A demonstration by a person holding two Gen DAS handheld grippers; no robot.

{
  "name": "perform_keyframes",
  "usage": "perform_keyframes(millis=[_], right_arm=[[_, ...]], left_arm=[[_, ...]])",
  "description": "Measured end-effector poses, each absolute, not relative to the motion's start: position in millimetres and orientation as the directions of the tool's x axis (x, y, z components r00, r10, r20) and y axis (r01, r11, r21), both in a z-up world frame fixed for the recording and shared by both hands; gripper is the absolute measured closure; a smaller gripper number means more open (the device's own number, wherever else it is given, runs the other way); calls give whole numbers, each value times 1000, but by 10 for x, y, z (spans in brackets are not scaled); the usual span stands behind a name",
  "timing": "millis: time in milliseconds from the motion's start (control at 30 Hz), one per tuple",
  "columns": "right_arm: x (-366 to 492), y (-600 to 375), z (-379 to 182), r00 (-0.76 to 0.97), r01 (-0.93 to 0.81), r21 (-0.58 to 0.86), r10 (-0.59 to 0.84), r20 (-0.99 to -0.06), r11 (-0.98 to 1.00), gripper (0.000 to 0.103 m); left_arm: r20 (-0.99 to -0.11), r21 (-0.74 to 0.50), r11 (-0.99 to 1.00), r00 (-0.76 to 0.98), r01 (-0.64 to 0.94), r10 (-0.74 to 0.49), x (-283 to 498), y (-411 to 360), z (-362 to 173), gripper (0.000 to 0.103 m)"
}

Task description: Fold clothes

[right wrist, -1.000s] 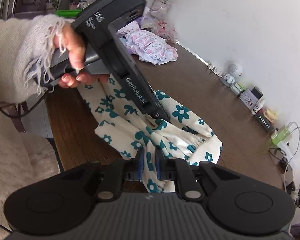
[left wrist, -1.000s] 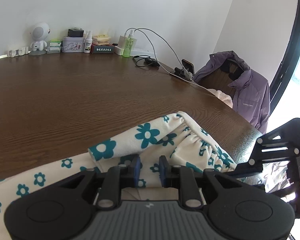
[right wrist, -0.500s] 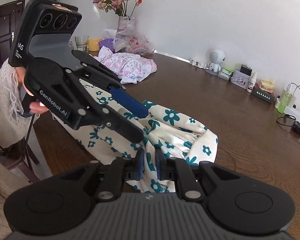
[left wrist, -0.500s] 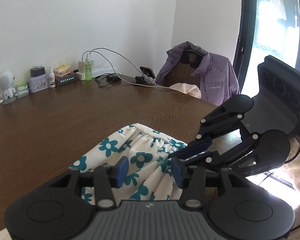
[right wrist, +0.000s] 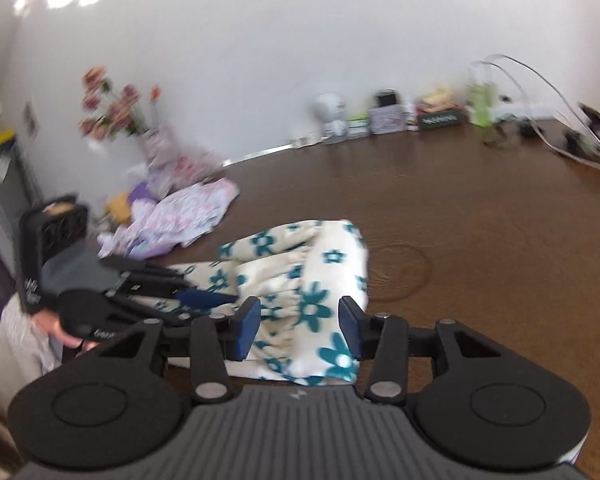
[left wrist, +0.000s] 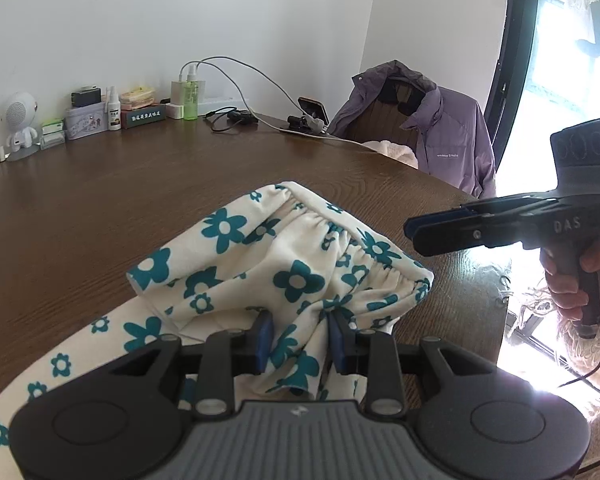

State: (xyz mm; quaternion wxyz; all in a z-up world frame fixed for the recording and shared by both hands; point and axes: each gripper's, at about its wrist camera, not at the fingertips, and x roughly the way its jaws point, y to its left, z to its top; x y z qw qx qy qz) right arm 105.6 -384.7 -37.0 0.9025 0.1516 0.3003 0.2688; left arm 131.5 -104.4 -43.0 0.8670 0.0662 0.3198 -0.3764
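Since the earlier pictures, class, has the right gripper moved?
Yes. In the left wrist view the right gripper has pulled back off the floral cloth toward the table edge, right of the purple jacket. Its jaws have just been opening.

Your cream cotton garment printed with teal flowers (left wrist: 284, 264) lies bunched on the dark brown wooden table (left wrist: 100, 208), near its front edge. Its gathered elastic waistband arches across the top of the heap, puckered into small ruffles. 1 fold droops forward toward you. A flatter stretch of the cloth trails off to the left.
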Motion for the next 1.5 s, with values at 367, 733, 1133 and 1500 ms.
perform_keyframes(millis=[367,733,1133,1500], right_arm=[[1225,-3907,-740,661,-227,676,620,-422,701,40],[1172,-3707,-751,686,-165,660,565,-458,733,82],[1175,-3827,-526,727,-165,563,485,-485,810,61],[1136,-3769,-805,769,-159,642,502,-396,750,43]], left_arm=[[-579,-226,711,495,666,-648,1365,-907,-453,73],[-558,-141,702,530,698,-638,1258,-983,-362,71],[-608,1,639,507,769,-610,1328,-1350,-448,75],[-591,-86,633,473,769,-654,1400,-1202,-483,75]])
